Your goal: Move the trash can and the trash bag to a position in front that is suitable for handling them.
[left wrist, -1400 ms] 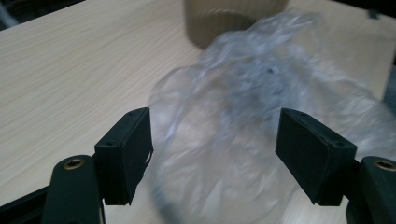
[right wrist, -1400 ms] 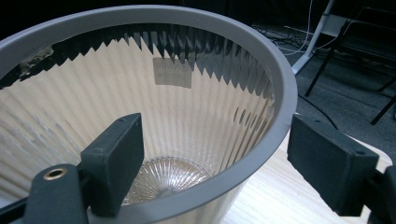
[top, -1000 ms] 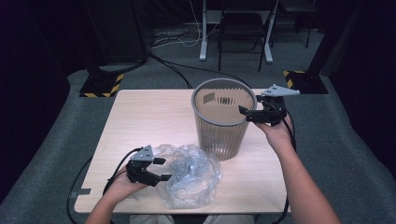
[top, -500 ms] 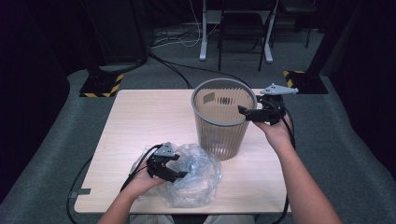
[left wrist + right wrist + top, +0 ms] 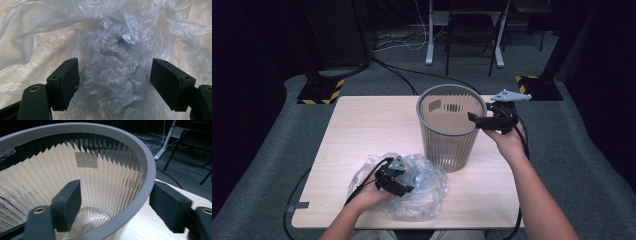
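Left gripper (image 5: 404, 188) sits low in the high view, lower centre of frame, nosed into the clear plastic bag (image 5: 422, 192) that lies crumpled on the wood-grain surface (image 5: 362, 130), just in front of the wastebasket (image 5: 451, 127). Fingers (image 5: 66, 82) wide apart, having just closed a little; crinkled film bunched between them but pads not pressing it yet. Likely lining up a pinch on a fold so the bag can be lifted & opened as a liner.

Right gripper (image 5: 477, 120) at centre-right of frame, straddling the bin's rim (image 5: 146, 177): one finger inside, one outside, jaws have just been closing, gap still visible both sides, so no grip yet. Prob. there to steady the bin while the bag goes in.

Materials: bag = thin, translucent, glossy, heavily wrinkled, no fixed shape. Bin = tapered round tub, ribbed see-through wall, smooth grey rim band, sticker on the inner wall, empty. Surface = pale laminate, matte.
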